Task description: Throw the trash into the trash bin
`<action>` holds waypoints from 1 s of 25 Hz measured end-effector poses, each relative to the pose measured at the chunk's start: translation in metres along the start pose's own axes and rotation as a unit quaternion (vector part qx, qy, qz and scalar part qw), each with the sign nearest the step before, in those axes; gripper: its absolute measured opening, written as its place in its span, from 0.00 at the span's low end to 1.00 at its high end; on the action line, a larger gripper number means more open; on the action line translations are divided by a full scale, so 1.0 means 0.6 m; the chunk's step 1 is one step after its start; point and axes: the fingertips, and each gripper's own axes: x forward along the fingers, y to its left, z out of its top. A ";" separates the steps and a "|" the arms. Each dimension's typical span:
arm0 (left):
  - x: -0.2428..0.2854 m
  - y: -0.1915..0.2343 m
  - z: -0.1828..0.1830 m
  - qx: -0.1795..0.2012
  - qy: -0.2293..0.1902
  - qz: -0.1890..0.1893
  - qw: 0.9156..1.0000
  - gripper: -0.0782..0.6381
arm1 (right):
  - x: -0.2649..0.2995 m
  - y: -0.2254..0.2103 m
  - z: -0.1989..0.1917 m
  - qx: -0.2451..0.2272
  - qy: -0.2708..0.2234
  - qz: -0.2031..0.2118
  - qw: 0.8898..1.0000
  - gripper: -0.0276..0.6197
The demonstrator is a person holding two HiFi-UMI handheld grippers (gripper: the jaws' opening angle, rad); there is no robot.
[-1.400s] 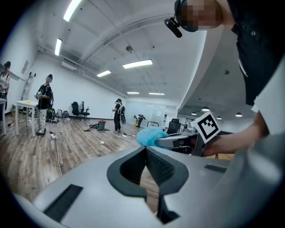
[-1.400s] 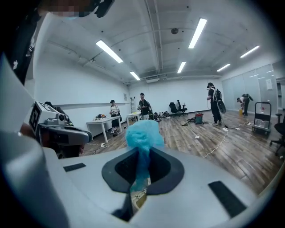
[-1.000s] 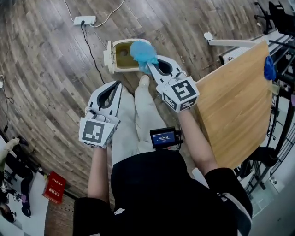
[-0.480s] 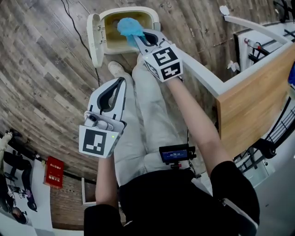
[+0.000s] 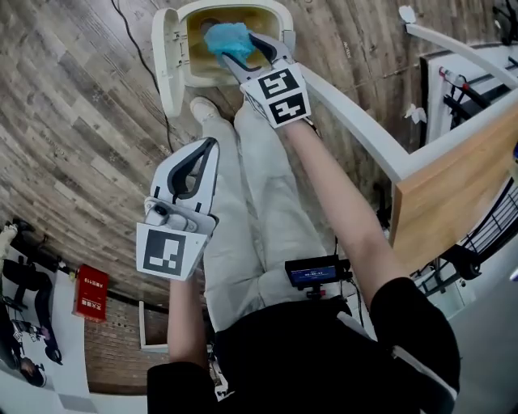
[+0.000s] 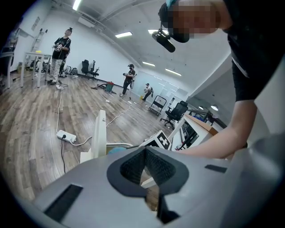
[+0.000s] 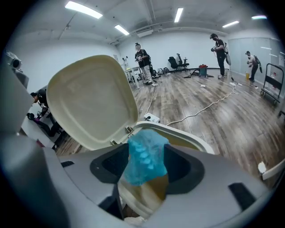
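A cream trash bin [image 5: 283, 18] stands on the wood floor with its lid [image 5: 165, 57] swung open to the left. My right gripper [image 5: 236, 46] reaches over the bin's mouth, and a crumpled blue wad of trash [image 5: 229, 39] sits between its jaws. Those jaws are opening and stand spread around the wad. In the right gripper view the blue wad [image 7: 144, 156] hangs above the bin's rim [image 7: 196, 140], beside the raised lid [image 7: 91, 100]. My left gripper [image 5: 212, 144] hovers nearer me over the person's leg, shut and empty, and looks toward the bin's lid [image 6: 101, 133].
A wooden tabletop [image 5: 453, 194] on a white frame [image 5: 356, 121] is at the right. A black cable [image 5: 133, 40] runs across the floor left of the bin. A shoe [image 5: 202, 109] stands just before the bin. A red box [image 5: 91, 295] lies at the lower left. People stand far off.
Both grippers have come down. The right one carried the blue wad over the open bin's mouth and its jaws have spread apart. The left one stayed shut.
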 end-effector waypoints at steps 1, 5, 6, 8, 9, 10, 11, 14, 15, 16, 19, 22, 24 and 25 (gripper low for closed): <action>-0.001 0.002 0.005 0.000 -0.003 0.001 1.000 0.12 | 0.001 -0.001 0.005 -0.008 0.002 -0.001 1.000 0.39; -0.007 -0.004 0.021 0.015 -0.007 0.001 1.000 0.12 | -0.016 0.005 0.030 -0.030 -0.004 0.001 1.000 0.39; -0.009 -0.006 0.027 0.019 -0.009 0.002 1.000 0.12 | -0.026 0.008 0.038 -0.034 -0.003 0.003 0.999 0.38; -0.015 -0.015 0.046 0.023 -0.021 0.004 1.000 0.12 | -0.058 0.017 0.062 -0.036 -0.004 0.007 0.999 0.14; -0.021 -0.023 0.059 0.026 -0.027 0.005 0.999 0.12 | -0.079 0.024 0.079 -0.037 -0.012 0.012 0.999 0.06; -0.028 -0.033 0.075 0.032 -0.031 0.005 0.999 0.12 | -0.101 0.034 0.097 -0.039 -0.021 0.020 0.999 0.05; -0.038 -0.045 0.093 0.040 -0.033 0.004 0.999 0.12 | -0.124 0.045 0.115 -0.043 -0.029 0.031 0.998 0.04; -0.076 -0.089 0.165 0.071 -0.054 0.001 0.996 0.12 | -0.202 0.088 0.175 -0.090 -0.041 0.059 0.993 0.04; -0.092 -0.105 0.191 0.079 -0.068 0.002 0.995 0.12 | -0.233 0.102 0.202 -0.108 -0.052 0.065 0.991 0.04; -0.109 -0.118 0.217 0.088 -0.083 0.004 0.993 0.12 | -0.267 0.114 0.234 -0.120 -0.071 0.067 0.988 0.04; -0.156 -0.148 0.301 0.136 -0.125 0.016 0.983 0.12 | -0.383 0.133 0.354 -0.140 -0.161 0.058 0.975 0.04; -0.202 -0.186 0.390 0.183 -0.173 0.019 0.968 0.12 | -0.517 0.137 0.470 -0.158 -0.252 0.031 0.954 0.04; -0.236 -0.216 0.438 0.196 -0.198 0.018 0.960 0.12 | -0.609 0.140 0.532 -0.165 -0.300 0.004 0.940 0.04; -0.251 -0.230 0.451 0.198 -0.204 0.018 0.959 0.12 | -0.654 0.145 0.554 -0.166 -0.321 -0.006 0.932 0.04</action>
